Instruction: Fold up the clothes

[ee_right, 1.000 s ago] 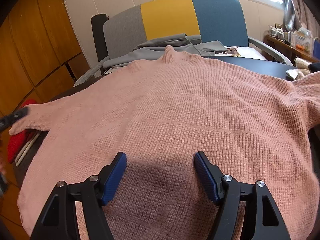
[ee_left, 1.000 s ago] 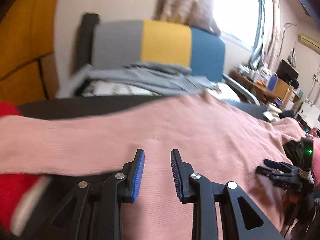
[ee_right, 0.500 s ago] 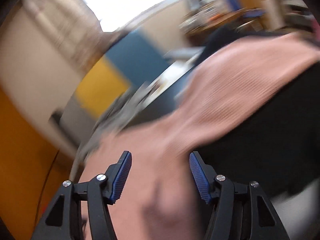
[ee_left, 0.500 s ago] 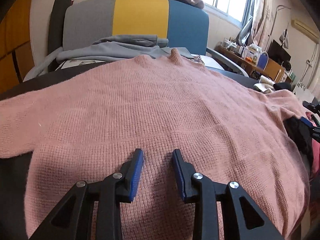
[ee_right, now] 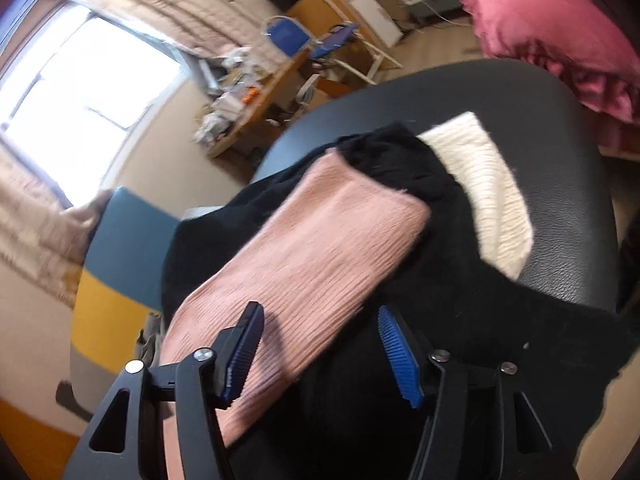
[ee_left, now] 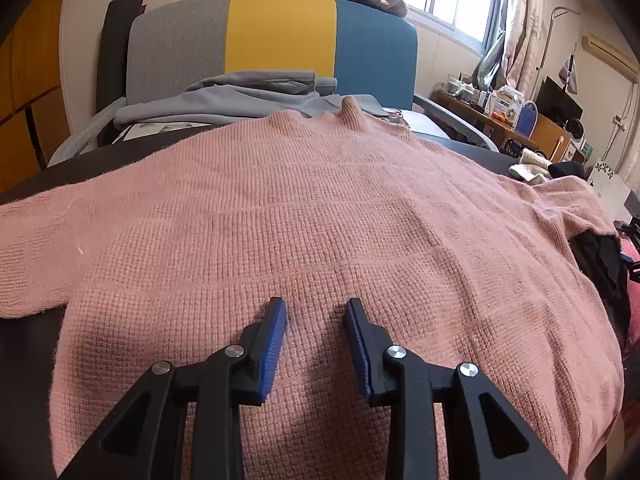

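Observation:
A pink knit sweater lies spread flat on a dark table, collar at the far side. My left gripper hovers low over the sweater's near hem area, jaws partly open and empty. In the right wrist view, the sweater's right sleeve lies across a black garment. My right gripper is open and empty, with its left finger over the sleeve and its right finger over the black cloth.
A grey garment lies on a grey, yellow and blue chair behind the table. A white knit piece lies beside the black garment. A red-pink blanket sits past the table's edge.
My left gripper has swung from the left sleeve side to face the sweater's middle. My right gripper has swung right from the sweater's body to the right sleeve end.

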### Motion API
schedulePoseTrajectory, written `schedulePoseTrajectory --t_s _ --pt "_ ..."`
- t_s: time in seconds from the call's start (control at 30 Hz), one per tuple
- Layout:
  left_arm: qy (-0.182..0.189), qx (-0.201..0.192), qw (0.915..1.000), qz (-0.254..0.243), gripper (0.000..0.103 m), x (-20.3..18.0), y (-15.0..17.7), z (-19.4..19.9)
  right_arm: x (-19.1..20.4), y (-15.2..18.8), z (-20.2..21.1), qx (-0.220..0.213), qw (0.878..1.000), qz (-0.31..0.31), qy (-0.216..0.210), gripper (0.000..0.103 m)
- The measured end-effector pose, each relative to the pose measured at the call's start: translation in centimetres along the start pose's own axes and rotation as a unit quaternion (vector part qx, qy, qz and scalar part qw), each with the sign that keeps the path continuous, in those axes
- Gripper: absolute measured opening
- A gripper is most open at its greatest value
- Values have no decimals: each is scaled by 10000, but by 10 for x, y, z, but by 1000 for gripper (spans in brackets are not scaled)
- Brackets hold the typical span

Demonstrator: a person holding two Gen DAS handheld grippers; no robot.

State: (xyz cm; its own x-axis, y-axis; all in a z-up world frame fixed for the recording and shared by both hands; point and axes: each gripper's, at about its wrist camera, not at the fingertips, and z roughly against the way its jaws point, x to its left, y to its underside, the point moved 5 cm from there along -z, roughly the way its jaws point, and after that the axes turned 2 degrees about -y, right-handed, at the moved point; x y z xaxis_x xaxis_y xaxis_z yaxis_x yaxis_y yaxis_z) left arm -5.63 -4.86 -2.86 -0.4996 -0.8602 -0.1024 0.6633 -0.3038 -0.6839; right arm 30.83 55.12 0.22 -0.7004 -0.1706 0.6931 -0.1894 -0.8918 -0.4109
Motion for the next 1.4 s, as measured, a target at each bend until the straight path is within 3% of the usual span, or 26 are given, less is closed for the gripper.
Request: schedulePoseTrajectory --t_s 0.07,0.23,0.3,0.57,0.73,0.87,0.9,0.93,1.0,1.07,1.17,1.4 --pt "-3 -2 10000 -6 31 0 0 0 -7 -6 -2 -44 9997 -241 -29 57" --pt "17 -5 10000 1 31 3 -1 -1 -8 -17 1 -232 9988 -401 -173 24" --pt "37 -7 10000 18 31 3 -1 -1 -5 -19 4 -302 9984 -404 -261 19" --pt "115 -16 9999 86 31 6 -1 -2 72 -4 37 -530 9935 554 -840 15" --pt "183 -22 9997 146 31 8 -1 -2 109 12 31 -455 9903 1039 -804 12" --pt "235 -21 9995 189 31 9 -1 -2 124 25 34 -448 9866 1510 -439 16" --pt "256 -22 9995 208 31 9 -1 -2 119 21 36 -583 9870 1485 -208 21" --pt "286 -25 9993 234 31 10 -1 -2 110 18 38 -687 9880 1380 -90 34" --pt "338 -30 9990 281 31 12 0 -2 90 10 45 -838 9895 1172 152 48" --pt "322 -29 9991 267 31 11 -1 -3 71 1 47 -837 9903 1013 444 49" --pt "297 -28 9992 247 31 11 -1 -3 42 -8 42 -568 9945 679 560 49" --pt "245 -27 9995 204 32 10 -1 -4 13 -9 14 -176 9991 -293 237 49"
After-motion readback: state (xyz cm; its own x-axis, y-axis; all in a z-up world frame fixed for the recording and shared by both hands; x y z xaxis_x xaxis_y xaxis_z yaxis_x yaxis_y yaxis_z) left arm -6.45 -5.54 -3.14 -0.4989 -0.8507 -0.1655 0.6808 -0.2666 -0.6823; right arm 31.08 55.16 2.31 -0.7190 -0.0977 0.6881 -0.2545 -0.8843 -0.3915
